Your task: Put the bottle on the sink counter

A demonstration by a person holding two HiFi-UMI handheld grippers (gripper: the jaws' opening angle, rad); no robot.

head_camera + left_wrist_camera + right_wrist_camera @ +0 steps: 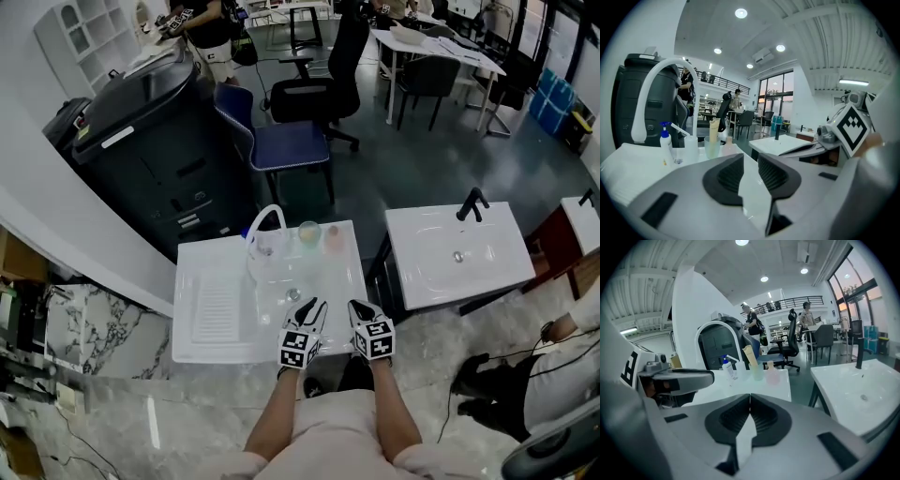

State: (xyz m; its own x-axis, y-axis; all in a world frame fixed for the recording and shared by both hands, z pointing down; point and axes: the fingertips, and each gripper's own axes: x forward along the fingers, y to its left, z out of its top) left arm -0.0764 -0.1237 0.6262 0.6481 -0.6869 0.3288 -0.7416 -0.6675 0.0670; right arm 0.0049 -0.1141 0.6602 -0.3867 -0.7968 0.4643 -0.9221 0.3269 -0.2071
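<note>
Both tools hung over the near edge of the white sink worktop (202,343), side by side and pointing towards its far rim. The left tool (312,315) stood partly open, a clear gap between its ribbed pads with only bare worktop showing through it; it held nothing. The right tool (364,317) was closed, its pad tips meeting, and it too was empty. No bottle was in either tool. The only bottles in sight already stood on the worktop, in a row along its far rim beyond the basin drain (293,294): a white pump bottle (665,143) with a blue head at the far left beside the arched white faucet (268,221), then a clear cup (690,148), a green cup (712,146) with a tube standing in it, and a small pink bottle (772,374) at the right end. Which of the two was the task's bottle could not be told. Both stood upright, long axis vertical, well apart from the tools and straight across the basin from them. The pump bottle lay far and to the left, so the left hand looked nearer to it; the pink bottle lay roughly between the two tools' lines, slightly nearer the left one. A grasp on either would probably call for a level reach across the basin with the pads either side of the body.
</note>
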